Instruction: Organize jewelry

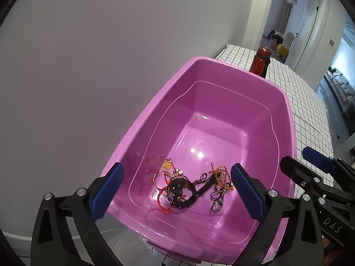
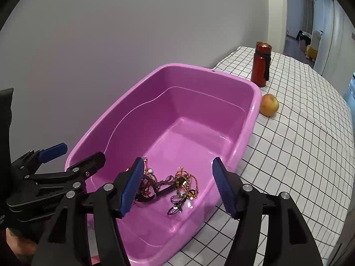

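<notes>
A pink tub (image 2: 248, 119) sits on the tabletop (image 2: 299, 155), which is covered with a white cloth checked in black, close against a plain wall. The jewelry (image 1: 188, 188) lies in a tangled heap on the tub's floor near the front end: red and orange cords, a black strap-like piece, thin dark loops and a few small beads (which pieces are knotted together is hard to tell from here).

The left tongs (image 1: 175, 191) hang over that end with their blue pads spread wide, the heap showing between them but untouched. The right tongs (image 2: 177, 188) stand just beside them, also parted and empty, pads clear of the jewelry below.

Behind the tub stands a red bottle (image 2: 261, 64) with a dark strap, and an apple (image 2: 269, 104) rests on the cloth just beside the tub's far corner.
</notes>
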